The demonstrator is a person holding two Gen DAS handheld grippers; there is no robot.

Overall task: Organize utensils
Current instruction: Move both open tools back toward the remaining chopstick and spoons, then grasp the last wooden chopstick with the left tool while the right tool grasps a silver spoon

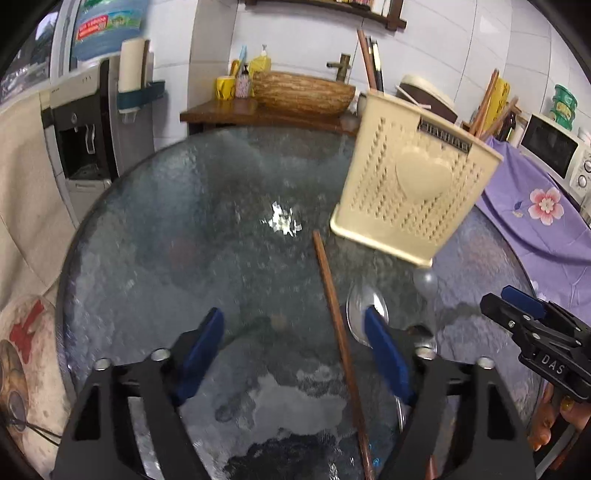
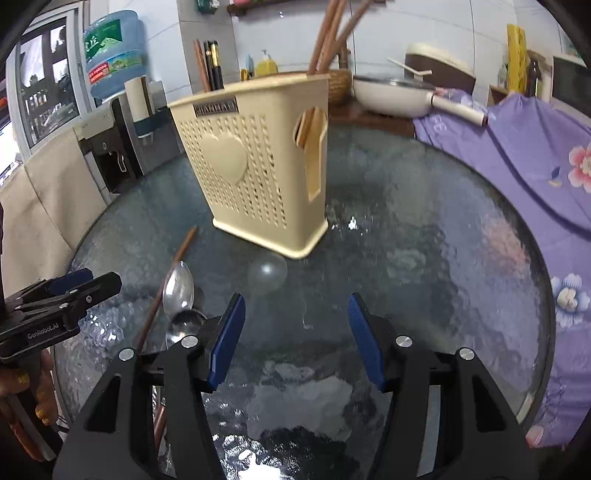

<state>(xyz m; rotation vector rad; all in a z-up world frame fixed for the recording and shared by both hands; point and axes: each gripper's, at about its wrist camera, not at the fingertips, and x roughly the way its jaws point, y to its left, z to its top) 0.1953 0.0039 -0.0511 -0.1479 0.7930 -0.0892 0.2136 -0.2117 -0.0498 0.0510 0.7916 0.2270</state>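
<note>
A cream plastic utensil holder stands on the round glass table, with brown chopsticks in it. A single brown chopstick lies on the glass. Beside it lie two metal spoons, one partly over the other. My left gripper is open and empty, low over the table, its right finger over the spoons. My right gripper is open and empty, to the right of the utensils. Each gripper shows at the edge of the other's view.
A purple floral cloth covers the table's right side. A white pan and a woven basket sit behind the table. A water dispenser stands at the left. A microwave is at the far right.
</note>
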